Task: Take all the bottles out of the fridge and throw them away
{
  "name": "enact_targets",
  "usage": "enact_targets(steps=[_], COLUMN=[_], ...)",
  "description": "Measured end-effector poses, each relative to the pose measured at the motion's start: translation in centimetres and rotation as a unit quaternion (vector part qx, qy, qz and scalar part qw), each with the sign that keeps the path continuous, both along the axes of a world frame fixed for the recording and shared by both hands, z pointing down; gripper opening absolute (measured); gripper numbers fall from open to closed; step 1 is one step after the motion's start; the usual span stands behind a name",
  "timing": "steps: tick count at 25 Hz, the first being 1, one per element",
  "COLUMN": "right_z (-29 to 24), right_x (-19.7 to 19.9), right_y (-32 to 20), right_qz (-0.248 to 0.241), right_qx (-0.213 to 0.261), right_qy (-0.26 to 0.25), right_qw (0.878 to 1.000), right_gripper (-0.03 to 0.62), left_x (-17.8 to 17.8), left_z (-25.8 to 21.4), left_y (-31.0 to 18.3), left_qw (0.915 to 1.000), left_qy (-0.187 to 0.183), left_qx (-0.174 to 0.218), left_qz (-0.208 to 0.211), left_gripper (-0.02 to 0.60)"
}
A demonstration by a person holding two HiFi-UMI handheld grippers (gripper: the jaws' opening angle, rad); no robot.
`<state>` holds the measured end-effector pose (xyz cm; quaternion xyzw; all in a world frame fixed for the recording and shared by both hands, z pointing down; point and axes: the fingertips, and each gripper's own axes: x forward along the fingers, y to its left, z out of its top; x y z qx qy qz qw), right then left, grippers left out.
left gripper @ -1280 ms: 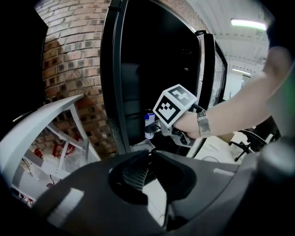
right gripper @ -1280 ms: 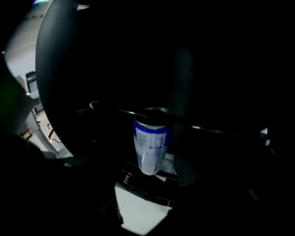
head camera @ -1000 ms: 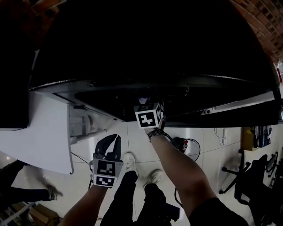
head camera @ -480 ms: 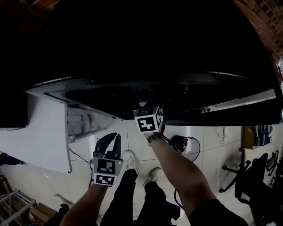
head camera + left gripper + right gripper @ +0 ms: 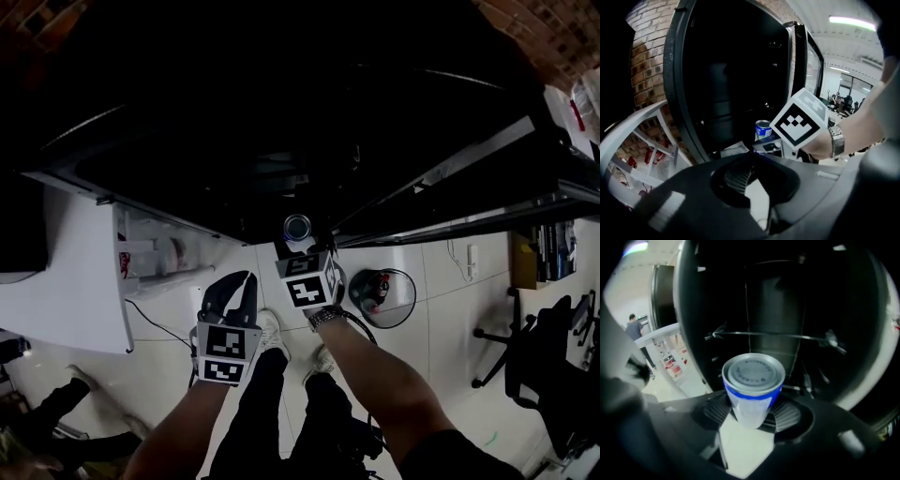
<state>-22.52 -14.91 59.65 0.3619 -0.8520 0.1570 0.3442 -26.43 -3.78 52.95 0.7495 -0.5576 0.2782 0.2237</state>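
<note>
A blue and white can (image 5: 752, 380) with a silver lid stands upright between the ribbed pads of my right gripper (image 5: 752, 411). The jaws have just been closing and are shut on it. In the head view the can (image 5: 297, 228) sits above the right gripper (image 5: 298, 246), just in front of the dark open fridge (image 5: 281, 122). My left gripper (image 5: 236, 281) hangs lower left, open, with only floor showing between its fingers. From the left gripper (image 5: 750, 178) view, the can (image 5: 762, 129) shows beside the right gripper's marker cube (image 5: 801, 119).
The white fridge door (image 5: 75, 281) stands open at the left, with red items on its shelves (image 5: 155, 258). A round waste bin (image 5: 405, 281) holding a red-topped item stands on the floor to the right. Office chairs (image 5: 534, 356) are further right. Another person's legs (image 5: 47, 412) show at lower left.
The right gripper has drawn back out of the dark fridge with the can, which now shows in front of the fridge. The left gripper shifted slightly. The bin has come into fuller view.
</note>
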Motion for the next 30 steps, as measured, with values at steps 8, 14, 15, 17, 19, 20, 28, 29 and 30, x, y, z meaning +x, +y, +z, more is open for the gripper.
enact_targets(steps=[8, 14, 15, 17, 19, 20, 28, 29, 30], right_z=[1.9, 4.6, 5.2, 6.5, 7.8, 8.5, 13.5, 14.0, 14.4], right_x=[10.9, 21.4, 23.1, 26.4, 29.7, 31.2, 40.7, 41.4, 41.9], right_y=[4.4, 8.6, 9.3, 10.5, 11.5, 12.0, 14.3, 14.4, 14.5], right_qz=[0.067, 0.127, 0.136, 0.156, 0.176, 0.184, 0.231, 0.233, 0.234], right_qx=[-0.025, -0.049, -0.054, -0.064, -0.074, -0.079, -0.108, -0.11, -0.112], right_qy=[0.008, 0.02, 0.023, 0.028, 0.032, 0.035, 0.063, 0.067, 0.071], right_qw=[0.997, 0.991, 0.989, 0.985, 0.981, 0.979, 0.965, 0.964, 0.963], right_gripper=[0.272, 0.272, 0.272, 0.272, 0.272, 0.272, 0.272, 0.272, 0.272], left_x=[9.8, 19.1, 20.4, 23.0, 25.5, 26.6, 32.3, 32.7, 33.0], left_z=[1.2, 2.7, 3.0, 3.5, 4.1, 4.4, 6.4, 6.6, 6.8], left_y=[0.7, 2.6, 2.9, 3.5, 4.1, 4.4, 6.0, 6.1, 6.2], left_qw=[0.9965, 0.9881, 0.9863, 0.9825, 0.9787, 0.9769, 0.9672, 0.9666, 0.966], left_qy=[0.006, 0.005, 0.004, 0.001, -0.003, -0.006, -0.023, -0.025, -0.026], left_qx=[-0.013, -0.021, -0.023, -0.027, -0.032, -0.035, -0.051, -0.053, -0.054], left_qz=[0.083, 0.152, 0.163, 0.184, 0.203, 0.211, 0.248, 0.25, 0.251], left_gripper=[0.005, 0.005, 0.005, 0.005, 0.005, 0.005, 0.005, 0.005, 0.005])
